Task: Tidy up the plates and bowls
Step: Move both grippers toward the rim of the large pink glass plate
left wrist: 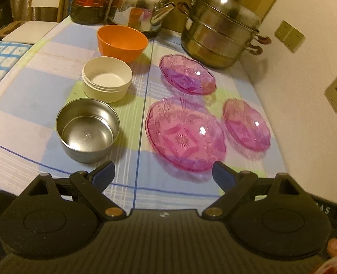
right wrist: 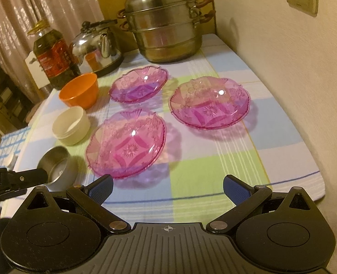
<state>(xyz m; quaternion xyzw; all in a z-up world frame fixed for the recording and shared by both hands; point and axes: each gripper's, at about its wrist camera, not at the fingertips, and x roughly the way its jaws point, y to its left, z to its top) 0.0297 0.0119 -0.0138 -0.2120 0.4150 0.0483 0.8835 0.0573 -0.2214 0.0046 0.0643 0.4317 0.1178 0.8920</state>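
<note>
Both sets of jaws hang wide apart, empty, low over the near worktop (right wrist: 214, 182) edge. Just ahead, left gripper (left wrist: 164, 173) faces the steel bowl (left wrist: 87, 129), right gripper (right wrist: 167, 188) the nearest pink plate (right wrist: 126, 143). Bowls line up left, plates lie apart right, probably awaiting stacking.

Warm, dim indoor light is yellowing both views; glare spots are shining on the steamer pot (right wrist: 166, 22), soft blur is smearing details, and fisheye edges are bending.
</note>
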